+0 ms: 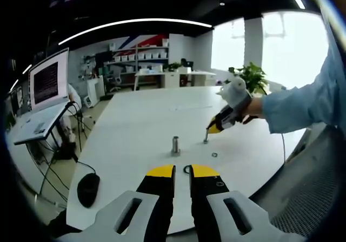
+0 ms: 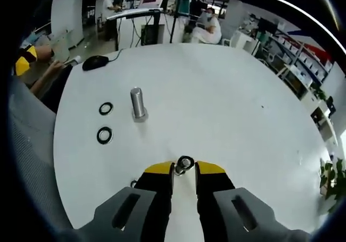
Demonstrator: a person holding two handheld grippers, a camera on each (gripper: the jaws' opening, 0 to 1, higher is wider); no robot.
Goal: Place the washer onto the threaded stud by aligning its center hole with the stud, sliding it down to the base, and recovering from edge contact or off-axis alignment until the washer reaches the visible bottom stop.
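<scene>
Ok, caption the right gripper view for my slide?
Right gripper pinching a small metal part, stud ahead on the white table, two washers lying beside it.

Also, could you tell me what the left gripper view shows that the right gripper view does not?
Left gripper view: the right gripper seen from outside, with a blue sleeve behind it. Right gripper view: a seated person beyond the table, and a washer pinched between its own jaws, close up. Shared: the white table, the upright stud, the black mouse and loose washers near the stud.
</scene>
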